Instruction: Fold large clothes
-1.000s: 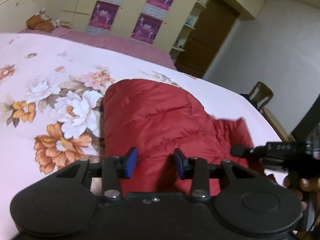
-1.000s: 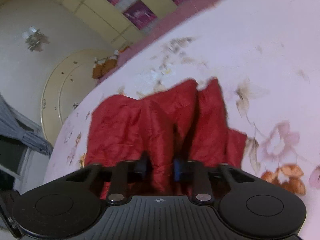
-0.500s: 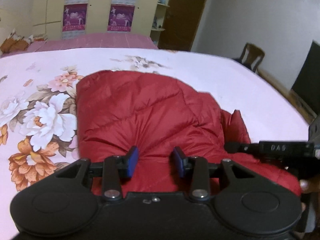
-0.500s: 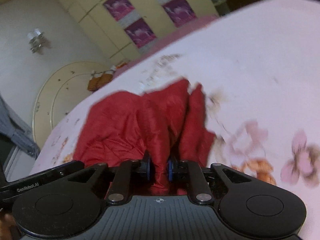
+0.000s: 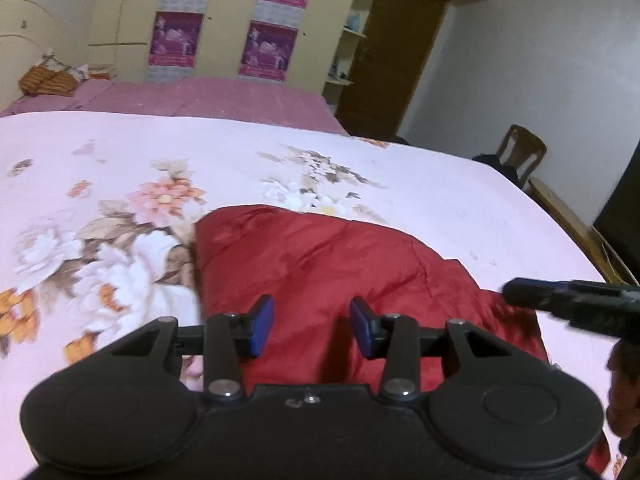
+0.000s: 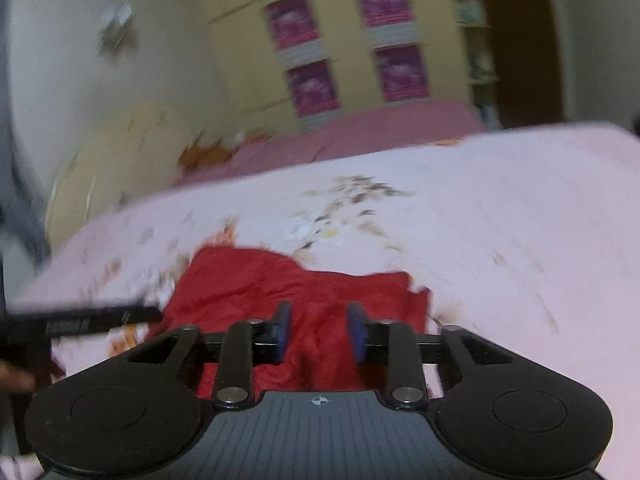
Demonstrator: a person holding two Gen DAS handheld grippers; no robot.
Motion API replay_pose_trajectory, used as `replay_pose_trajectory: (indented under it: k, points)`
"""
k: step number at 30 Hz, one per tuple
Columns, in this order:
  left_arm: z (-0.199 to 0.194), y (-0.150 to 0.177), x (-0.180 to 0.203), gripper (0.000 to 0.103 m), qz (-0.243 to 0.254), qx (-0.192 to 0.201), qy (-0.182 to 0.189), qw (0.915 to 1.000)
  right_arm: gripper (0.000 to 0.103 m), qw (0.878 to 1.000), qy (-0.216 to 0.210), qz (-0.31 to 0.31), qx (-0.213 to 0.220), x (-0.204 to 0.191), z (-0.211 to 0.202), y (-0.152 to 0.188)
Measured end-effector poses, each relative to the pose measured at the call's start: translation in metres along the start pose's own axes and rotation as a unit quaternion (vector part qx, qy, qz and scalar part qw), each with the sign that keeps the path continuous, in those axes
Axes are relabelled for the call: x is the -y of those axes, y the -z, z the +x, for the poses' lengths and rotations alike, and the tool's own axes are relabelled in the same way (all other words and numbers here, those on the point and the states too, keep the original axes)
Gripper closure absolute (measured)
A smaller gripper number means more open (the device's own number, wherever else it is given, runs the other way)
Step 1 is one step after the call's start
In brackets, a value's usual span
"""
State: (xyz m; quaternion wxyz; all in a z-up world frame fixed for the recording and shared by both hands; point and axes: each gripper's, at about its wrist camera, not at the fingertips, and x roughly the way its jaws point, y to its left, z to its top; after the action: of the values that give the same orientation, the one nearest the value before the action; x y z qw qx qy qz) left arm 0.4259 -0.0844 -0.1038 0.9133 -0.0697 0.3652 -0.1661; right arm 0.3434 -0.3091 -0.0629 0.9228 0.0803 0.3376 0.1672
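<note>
A red puffy jacket (image 5: pixel 320 264) lies folded in a compact bundle on the floral bedsheet (image 5: pixel 120 184). My left gripper (image 5: pixel 312 326) hovers over its near edge, blue pads apart and still opening a little, nothing pinched. In the blurred right wrist view, my right gripper (image 6: pixel 320 332) is over the jacket (image 6: pixel 288 288). Its jaws are opening and the red cloth lies below the gap, free of the pads. The right gripper's black finger (image 5: pixel 560 300) juts in from the right of the left wrist view, and the left gripper's finger (image 6: pixel 92 320) shows at the left of the right wrist view.
A pink bed cover (image 5: pixel 192 96) and an orange pillow (image 5: pixel 52 76) lie at the bed's far end, before cream wardrobes with purple posters (image 5: pixel 264 48). A wooden chair (image 5: pixel 520 152) and a dark door (image 5: pixel 400 48) stand to the right, past the bed's edge.
The right gripper was shut on a raised fold of the jacket; its pads have parted and the fold has dropped flat. Its view has rolled level. The left gripper has shifted sideways over the jacket.
</note>
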Motion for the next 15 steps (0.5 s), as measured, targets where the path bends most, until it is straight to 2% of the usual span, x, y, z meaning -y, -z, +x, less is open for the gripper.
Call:
replay_pose_trajectory:
  k: [2, 5, 7, 9, 12, 15]
  points:
    - [0.017, -0.003, 0.005, 0.062, 0.013, -0.01, 0.0, 0.9999, 0.078, 0.999, 0.02, -0.011, -0.023, -0.001, 0.02, 0.003]
    - [0.034, -0.001, 0.008, 0.06, 0.023, -0.029, -0.002, 0.9993, 0.078, 0.996, 0.06, 0.011, -0.068, 0.015, 0.047, 0.017]
    - [0.043, 0.003, 0.01, 0.06, 0.032, -0.044, -0.004, 0.9985, 0.078, 0.993, 0.068, 0.022, -0.09, 0.026, 0.06, 0.032]
    - [0.047, 0.005, 0.014, 0.06, 0.046, -0.05, -0.012, 0.9976, 0.078, 0.993, 0.059, 0.048, -0.091, 0.037, 0.063, 0.039]
    - [0.043, 0.006, 0.015, 0.061, 0.053, -0.052, -0.015, 0.9971, 0.078, 0.993, 0.06, 0.045, -0.094, 0.04, 0.063, 0.039]
    - [0.012, 0.008, 0.02, 0.062, 0.059, -0.035, -0.001, 0.9976, 0.078, 0.994, 0.064, 0.04, -0.075, 0.033, 0.037, 0.028]
